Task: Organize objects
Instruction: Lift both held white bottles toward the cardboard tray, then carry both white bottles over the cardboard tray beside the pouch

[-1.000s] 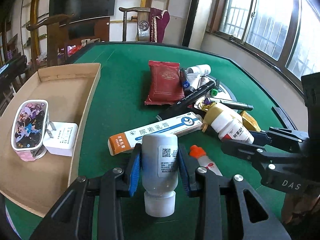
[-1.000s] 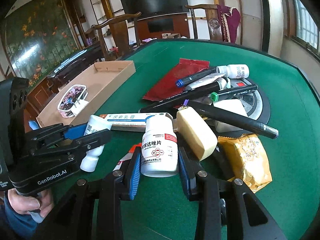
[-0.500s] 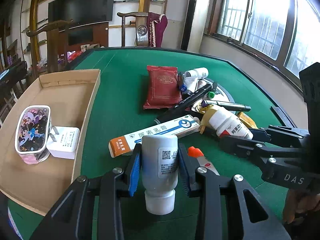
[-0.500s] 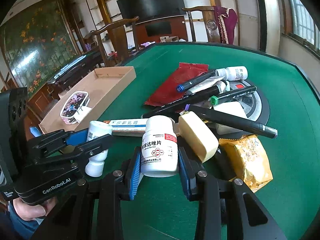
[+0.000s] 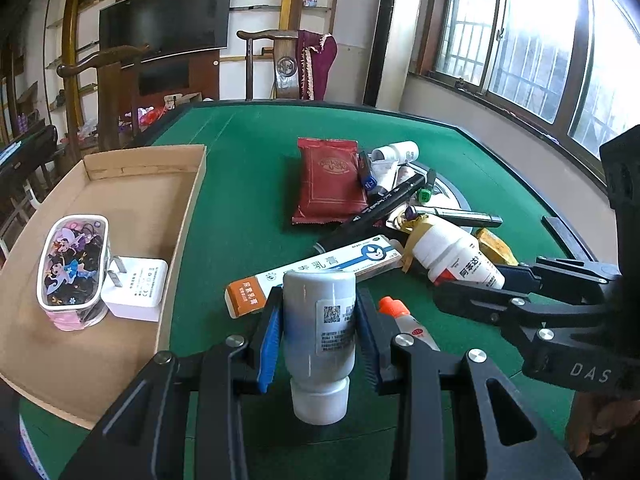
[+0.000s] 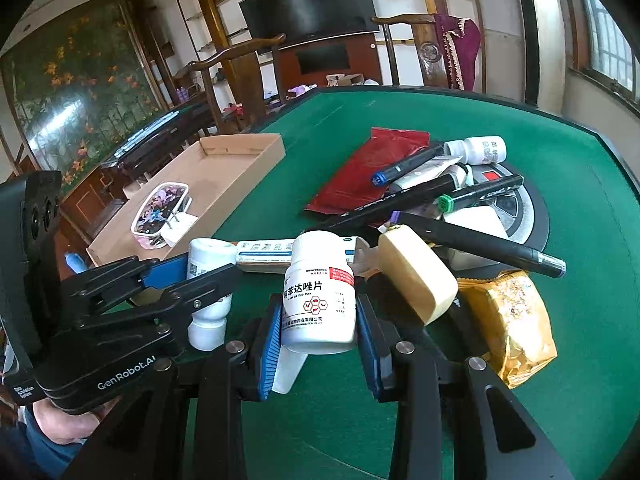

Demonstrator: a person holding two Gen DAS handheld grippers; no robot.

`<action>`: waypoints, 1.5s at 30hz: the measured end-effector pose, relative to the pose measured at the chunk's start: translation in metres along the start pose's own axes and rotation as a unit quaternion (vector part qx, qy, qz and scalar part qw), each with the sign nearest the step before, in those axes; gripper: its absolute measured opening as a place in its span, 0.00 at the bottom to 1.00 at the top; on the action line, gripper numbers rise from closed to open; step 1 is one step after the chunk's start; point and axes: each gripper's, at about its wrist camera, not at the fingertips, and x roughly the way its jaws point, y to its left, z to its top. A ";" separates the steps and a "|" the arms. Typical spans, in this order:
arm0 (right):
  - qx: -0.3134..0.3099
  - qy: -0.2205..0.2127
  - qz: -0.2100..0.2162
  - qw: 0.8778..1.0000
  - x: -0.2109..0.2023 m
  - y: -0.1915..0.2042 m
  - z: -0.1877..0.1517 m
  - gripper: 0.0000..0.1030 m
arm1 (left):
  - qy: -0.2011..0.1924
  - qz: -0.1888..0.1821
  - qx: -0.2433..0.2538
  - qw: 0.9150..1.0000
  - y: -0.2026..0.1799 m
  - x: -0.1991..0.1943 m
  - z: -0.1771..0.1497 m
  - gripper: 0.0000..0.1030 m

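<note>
Green felt covers the bench (image 5: 248, 184), and the cardboard tray (image 5: 188, 216) at its left side serves as the landmark. Both claws are loaded. The left claw (image 5: 318, 330) pinches a grey-white bottle (image 5: 319, 320) upside down, cap toward the camera, just right of the tray's near corner. The right claw (image 6: 318, 322) pinches a white pill bottle (image 6: 320, 292) with a red-marked label, farther right of the tray, at the near edge of the clutter pile.

My reading is that the pick-up step is done for both bottles and the carry to the tray comes next. That calls for swinging each bottle left over the tray wall and setting it on bare cardboard, clear of the patterned pouch (image 5: 74, 266) and white charger (image 5: 136, 290) already lying inside. The left one has the shorter trip and would sensibly go first, so the two claws do not cross.

Only the left wrist view shows the orange-capped tube (image 5: 402, 318) lying just right of the held grey-white bottle, and the tray's near wall. Only the right wrist view shows the gold snack packet (image 6: 510, 322) in full, the pale yellow block (image 6: 416, 274) beside the pill bottle, and the person's hand (image 6: 60, 426) under the left tool.
</note>
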 end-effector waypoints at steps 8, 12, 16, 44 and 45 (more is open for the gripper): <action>0.002 -0.001 0.005 1.000 0.001 0.004 0.001 0.37 | -0.004 0.000 0.000 1.000 0.002 -0.003 0.000 0.33; 0.002 -0.001 0.005 1.000 0.001 0.005 0.001 0.37 | -0.005 0.000 -0.001 1.000 0.003 -0.004 0.000 0.33; 0.003 -0.001 0.006 1.000 0.002 0.006 0.001 0.37 | -0.005 0.001 -0.002 1.000 0.003 -0.004 0.000 0.33; 0.007 -0.005 0.015 1.000 0.003 0.018 0.003 0.37 | -0.029 0.009 -0.009 1.000 0.010 -0.014 0.002 0.33; 0.007 -0.005 0.015 1.000 0.003 0.019 0.003 0.37 | -0.029 0.009 -0.008 0.999 0.010 -0.014 0.002 0.33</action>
